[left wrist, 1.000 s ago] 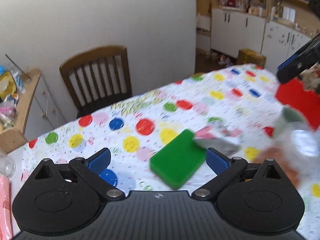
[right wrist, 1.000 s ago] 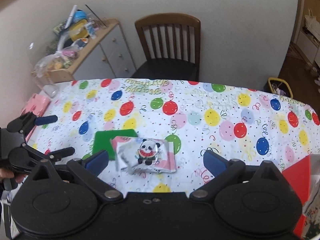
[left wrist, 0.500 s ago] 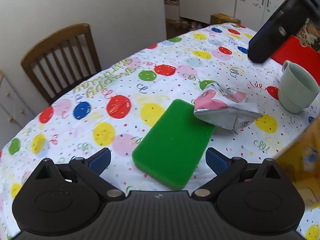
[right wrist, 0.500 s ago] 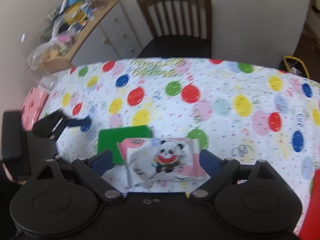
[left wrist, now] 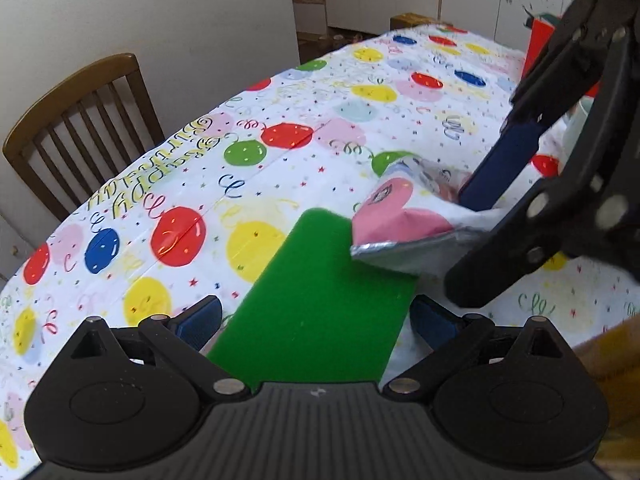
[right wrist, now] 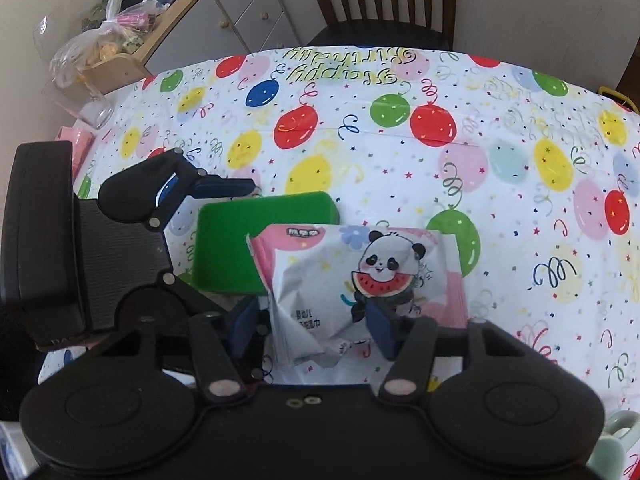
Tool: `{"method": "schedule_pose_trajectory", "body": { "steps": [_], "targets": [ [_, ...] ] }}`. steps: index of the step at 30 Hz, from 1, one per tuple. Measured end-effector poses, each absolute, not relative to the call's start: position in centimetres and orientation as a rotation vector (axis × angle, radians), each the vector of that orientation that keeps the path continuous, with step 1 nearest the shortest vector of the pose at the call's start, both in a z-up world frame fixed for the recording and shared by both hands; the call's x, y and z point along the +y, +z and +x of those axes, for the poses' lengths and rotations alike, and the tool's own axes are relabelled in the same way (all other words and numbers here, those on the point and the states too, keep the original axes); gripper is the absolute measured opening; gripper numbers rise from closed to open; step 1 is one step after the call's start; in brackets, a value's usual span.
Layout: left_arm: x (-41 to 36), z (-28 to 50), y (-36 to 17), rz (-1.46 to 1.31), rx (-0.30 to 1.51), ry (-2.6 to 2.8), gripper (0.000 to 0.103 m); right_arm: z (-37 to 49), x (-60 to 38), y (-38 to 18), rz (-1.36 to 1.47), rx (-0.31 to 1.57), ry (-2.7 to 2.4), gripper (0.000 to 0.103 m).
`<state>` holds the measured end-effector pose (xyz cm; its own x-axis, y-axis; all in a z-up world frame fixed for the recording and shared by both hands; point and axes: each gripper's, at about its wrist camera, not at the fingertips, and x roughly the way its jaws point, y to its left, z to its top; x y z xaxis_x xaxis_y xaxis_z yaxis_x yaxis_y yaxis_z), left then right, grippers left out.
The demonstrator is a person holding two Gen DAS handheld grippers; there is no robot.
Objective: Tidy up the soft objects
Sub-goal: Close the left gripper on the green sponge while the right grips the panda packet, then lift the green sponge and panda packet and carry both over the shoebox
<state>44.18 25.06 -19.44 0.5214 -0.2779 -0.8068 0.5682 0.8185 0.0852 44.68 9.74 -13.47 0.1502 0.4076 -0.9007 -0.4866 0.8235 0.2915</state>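
Observation:
A green sponge [left wrist: 320,300] lies flat on the balloon-print tablecloth [left wrist: 180,184]. My left gripper [left wrist: 316,318] is open and straddles the sponge's near end, one pad on each side. A pink and silver panda packet [right wrist: 360,272] rests with one corner on the far end of the sponge [right wrist: 248,240]. My right gripper [right wrist: 314,328] comes down over the packet with its jaws closing, and the pads crease the packet's near end between them. In the left wrist view a blue finger [left wrist: 504,160] of the right gripper digs into the packet [left wrist: 400,220].
A wooden chair [right wrist: 376,0] stands at the table's far side. A sideboard [right wrist: 120,64] with bags is at the far left. A mint mug [right wrist: 616,440] sits near my right gripper and a red item [left wrist: 540,40] beyond it.
Both grippers have come down toward the table. The left one now straddles the sponge. The right one's jaws have narrowed from wide open onto the packet.

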Motion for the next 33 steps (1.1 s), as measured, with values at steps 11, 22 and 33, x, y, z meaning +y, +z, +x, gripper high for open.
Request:
{"method": "schedule_pose_trajectory", "body": {
  "steps": [11, 22, 33],
  "targets": [
    [25.1, 44.2, -19.5, 0.270, 0.880, -0.495, 0.085, 43.8, 8.8, -12.6, -0.070, 1.178, 0.662, 0.023],
    [26.9, 44.1, -18.8, 0.153, 0.932, -0.245, 0.082, 43.4, 5.0, -10.5, 0.001, 1.106, 0.637, 0.012],
    [31.2, 41.8, -14.3, -0.068, 0.920, -0.020, 0.082, 42.2, 0.0, -7.2, 0.080, 1.020, 0.607, 0.009]
  ]
}}
